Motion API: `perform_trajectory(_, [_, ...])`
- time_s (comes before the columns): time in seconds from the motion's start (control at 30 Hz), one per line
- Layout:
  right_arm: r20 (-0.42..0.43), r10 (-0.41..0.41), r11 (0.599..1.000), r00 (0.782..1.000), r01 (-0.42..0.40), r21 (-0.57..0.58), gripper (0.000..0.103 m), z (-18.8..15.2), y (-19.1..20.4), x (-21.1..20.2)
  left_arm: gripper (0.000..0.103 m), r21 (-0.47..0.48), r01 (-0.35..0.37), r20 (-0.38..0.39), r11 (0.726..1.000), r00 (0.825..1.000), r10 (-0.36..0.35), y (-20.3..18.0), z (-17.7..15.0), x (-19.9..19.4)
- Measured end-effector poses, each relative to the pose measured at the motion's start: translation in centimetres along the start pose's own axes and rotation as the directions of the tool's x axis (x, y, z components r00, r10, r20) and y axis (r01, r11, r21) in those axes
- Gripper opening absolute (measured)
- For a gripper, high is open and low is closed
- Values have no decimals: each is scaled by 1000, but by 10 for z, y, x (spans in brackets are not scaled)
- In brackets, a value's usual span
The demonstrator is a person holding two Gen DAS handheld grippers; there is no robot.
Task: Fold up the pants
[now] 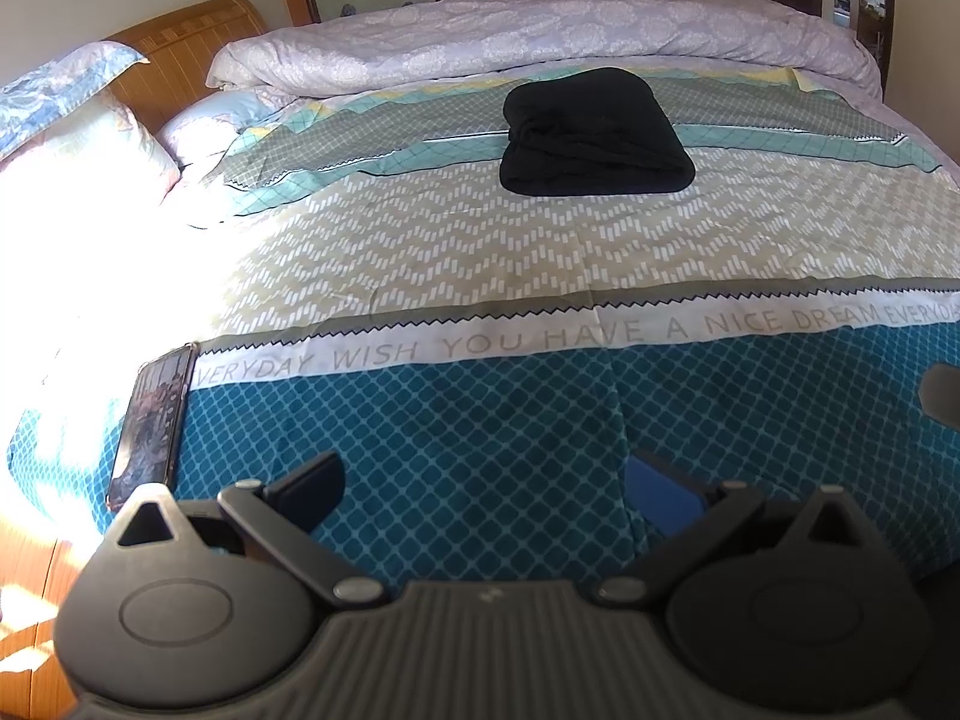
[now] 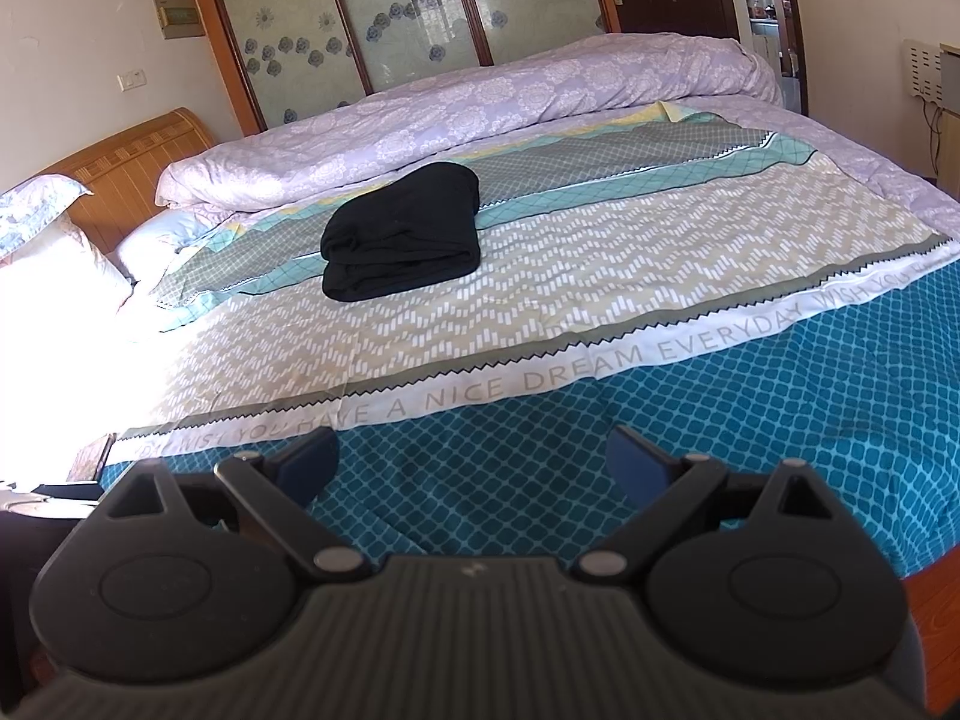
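black pants (image 1: 594,132), already a compact bundle, lie well ahead toward the bed's (image 1: 480,420) far edge, long axis across it. left hand-held gripper (image 1: 486,480) and right hand-held gripper (image 2: 474,462) hover over the near edge, jaws apart, neither clearly nearer.

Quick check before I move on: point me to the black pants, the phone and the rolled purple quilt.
black pants (image 1: 597,132), left wrist view, centre of folded bundle.
phone (image 1: 150,426), left wrist view, middle of screen.
rolled purple quilt (image 2: 480,102), right wrist view, middle of roll.
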State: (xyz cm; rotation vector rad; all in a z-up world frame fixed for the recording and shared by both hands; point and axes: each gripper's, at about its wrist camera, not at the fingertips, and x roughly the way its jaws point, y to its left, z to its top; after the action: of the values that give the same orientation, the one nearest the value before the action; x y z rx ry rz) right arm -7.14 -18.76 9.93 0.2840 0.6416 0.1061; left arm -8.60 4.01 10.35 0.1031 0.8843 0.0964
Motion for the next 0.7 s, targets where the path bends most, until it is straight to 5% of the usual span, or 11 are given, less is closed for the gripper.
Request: perform_trajectory(0.7, [-4, 2, 1000, 1000, -2, 3, 97, 0, -1, 1, 103, 0, 6, -17, 1000, 1000, -6, -1, 0, 2])
